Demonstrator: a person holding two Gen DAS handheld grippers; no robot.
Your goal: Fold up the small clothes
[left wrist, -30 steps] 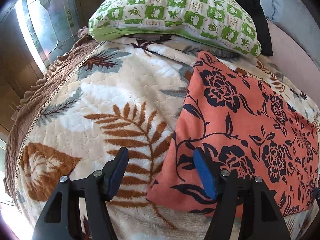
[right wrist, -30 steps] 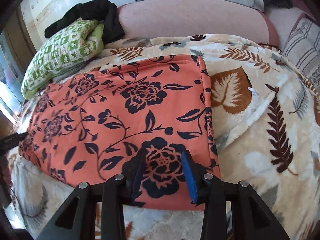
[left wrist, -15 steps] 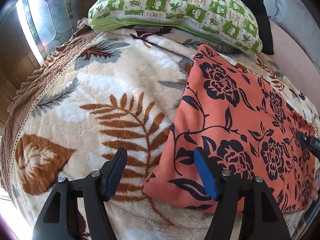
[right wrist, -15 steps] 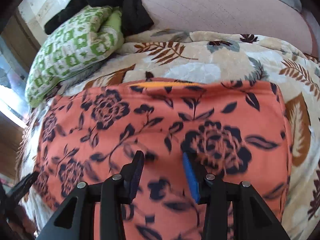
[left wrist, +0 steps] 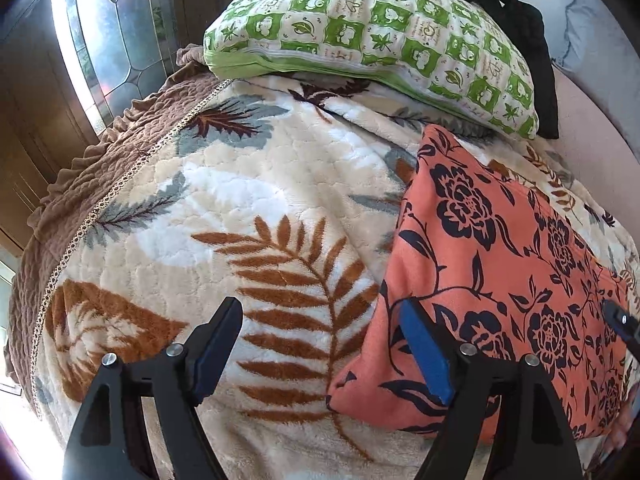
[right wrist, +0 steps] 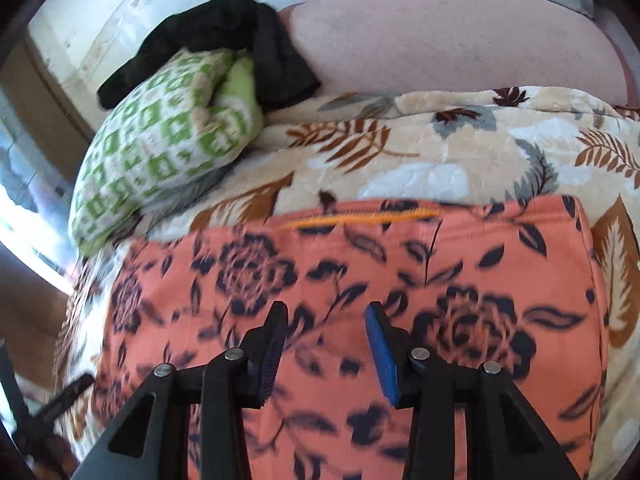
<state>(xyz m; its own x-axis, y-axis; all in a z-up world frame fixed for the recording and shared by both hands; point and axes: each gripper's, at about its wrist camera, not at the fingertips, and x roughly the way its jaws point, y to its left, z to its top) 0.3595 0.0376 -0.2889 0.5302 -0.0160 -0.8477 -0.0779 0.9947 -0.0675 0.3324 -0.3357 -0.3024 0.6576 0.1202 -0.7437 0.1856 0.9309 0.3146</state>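
An orange garment with dark blue flowers [left wrist: 500, 264] lies flat on a leaf-patterned blanket [left wrist: 248, 208]. My left gripper [left wrist: 320, 344] is open and empty, hovering over the blanket at the garment's left near corner; its right finger [left wrist: 424, 352] is over the garment's edge. My right gripper [right wrist: 326, 344] is open and empty, above the middle of the garment [right wrist: 360, 272], whose far hem shows orange stitching. The right gripper's tip shows at the right edge of the left wrist view [left wrist: 622, 320].
A green-and-white checked pillow [left wrist: 380, 40] lies at the head of the bed with a black garment [right wrist: 224, 36] on it. A pink headboard cushion [right wrist: 460, 40] is behind. A brown bed skirt [left wrist: 100, 172] and window [left wrist: 104, 40] are at the left.
My right gripper has moved forward and left over the garment, from its near edge to its middle. My left gripper has shifted slightly and stays open.
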